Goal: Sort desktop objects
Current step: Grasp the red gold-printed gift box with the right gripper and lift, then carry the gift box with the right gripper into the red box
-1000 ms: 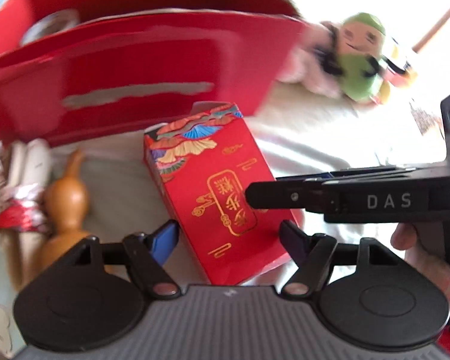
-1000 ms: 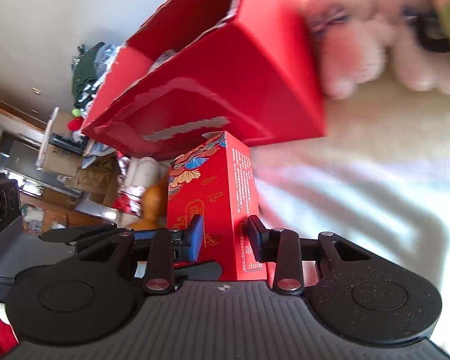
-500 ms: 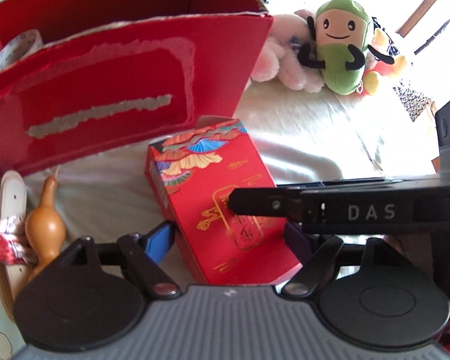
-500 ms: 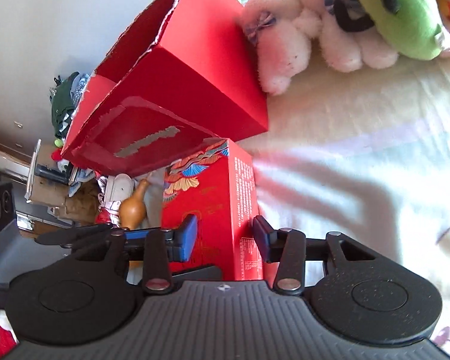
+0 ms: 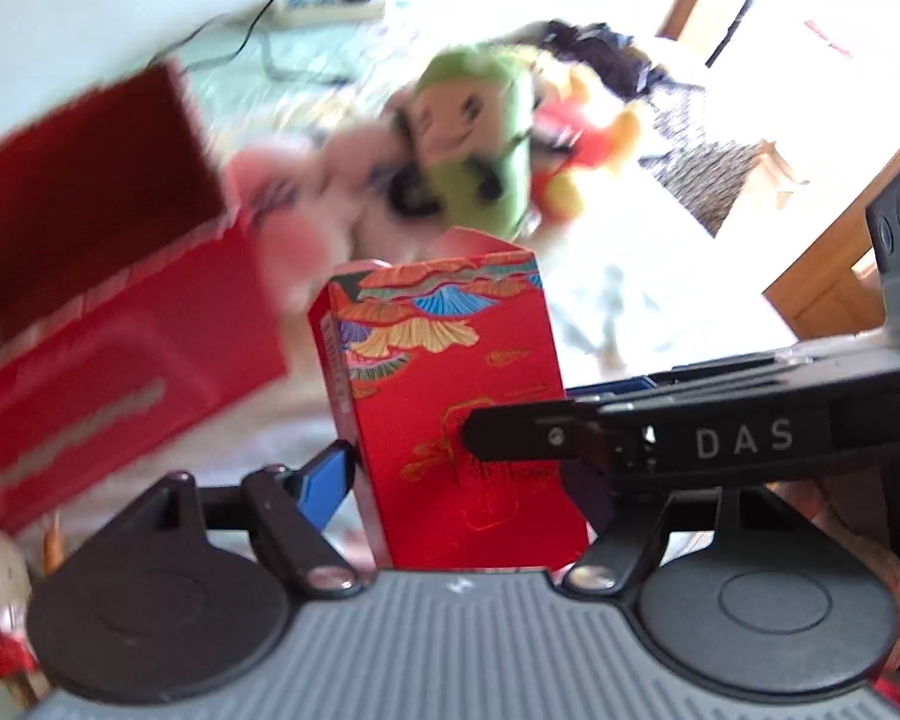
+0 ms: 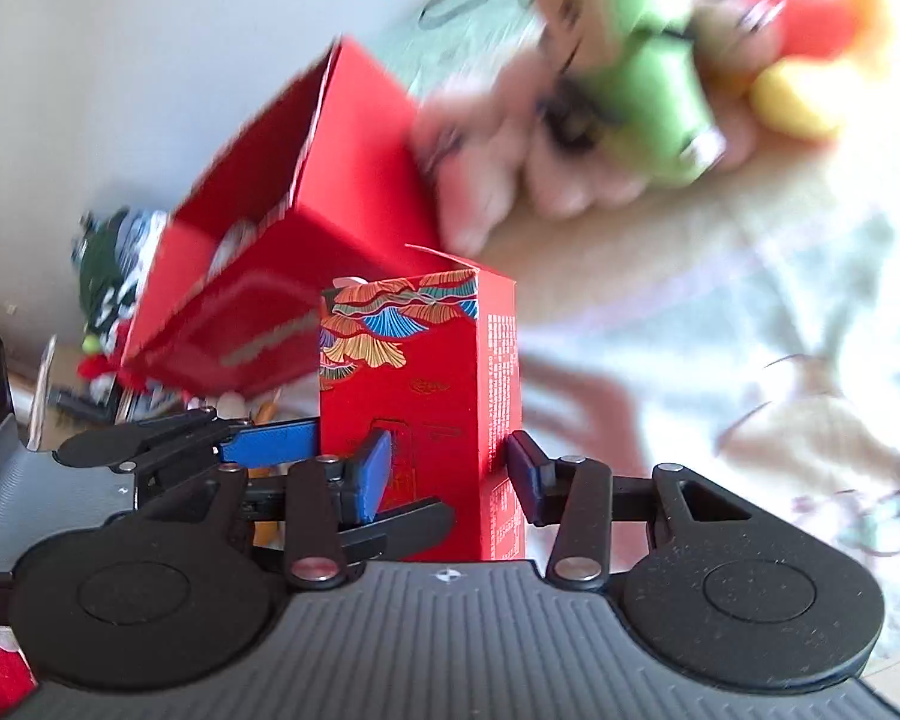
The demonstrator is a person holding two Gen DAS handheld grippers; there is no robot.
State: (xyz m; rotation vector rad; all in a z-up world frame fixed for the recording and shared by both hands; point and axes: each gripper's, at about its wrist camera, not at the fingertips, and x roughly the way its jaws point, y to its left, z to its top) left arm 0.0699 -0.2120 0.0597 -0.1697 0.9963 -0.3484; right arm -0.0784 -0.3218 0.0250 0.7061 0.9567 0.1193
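Observation:
A small red gift box with gold and coloured fan patterns (image 5: pixel 456 396) is held upright between both grippers. My left gripper (image 5: pixel 468 474) is shut on its two narrow sides. My right gripper (image 6: pixel 447 468) is shut on its broad faces and crosses the left wrist view (image 5: pixel 630 438). In the right wrist view the box (image 6: pixel 420 384) stands between my pads, and the left gripper's blue fingertip (image 6: pixel 270 443) touches its left side. A big open red carton (image 5: pixel 108 324) is to the left; it also shows in the right wrist view (image 6: pixel 306 222).
Plush toys lie behind the box: a green one (image 5: pixel 480 144), a pink one (image 5: pixel 294 204) and a red and yellow one (image 6: pixel 810 42). A gourd and wrapped sticks lie at the lower left (image 5: pixel 6 576). A pale cloth (image 6: pixel 720 312) covers the surface.
Both grippers have lifted the small red box upright and higher. The big red carton now sits lower and further left in view, and more of the plush toys shows.

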